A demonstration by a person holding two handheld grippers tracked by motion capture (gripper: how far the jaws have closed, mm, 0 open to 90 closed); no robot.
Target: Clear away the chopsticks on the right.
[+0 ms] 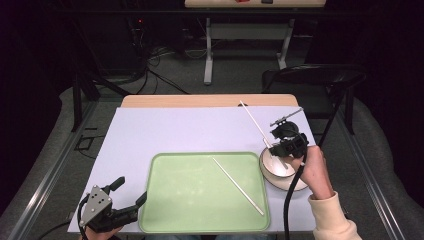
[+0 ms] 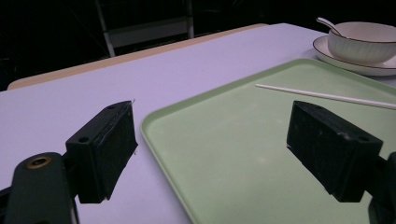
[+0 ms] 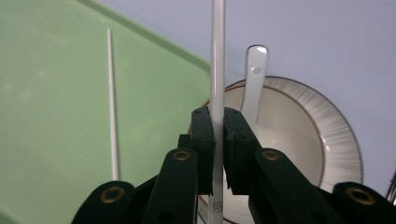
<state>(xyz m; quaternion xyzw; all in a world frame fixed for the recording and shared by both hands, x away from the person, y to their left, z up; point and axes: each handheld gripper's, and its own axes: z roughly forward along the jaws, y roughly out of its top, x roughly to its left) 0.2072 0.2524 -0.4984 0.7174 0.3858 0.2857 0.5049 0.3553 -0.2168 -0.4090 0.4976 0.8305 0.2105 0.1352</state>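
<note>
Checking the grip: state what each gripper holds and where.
Right gripper pinches a white chopstick near its lower end, above the bowl. Left gripper is open, holding nothing.

The right tool (image 3: 218, 140) clamps a white chopstick (image 3: 217, 56) above the bowl (image 3: 299, 140).

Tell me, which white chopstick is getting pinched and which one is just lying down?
The chopstick above the bowl is pinched in the right hand-held gripper. The other chopstick lies flat on the green tray, untouched.
</note>
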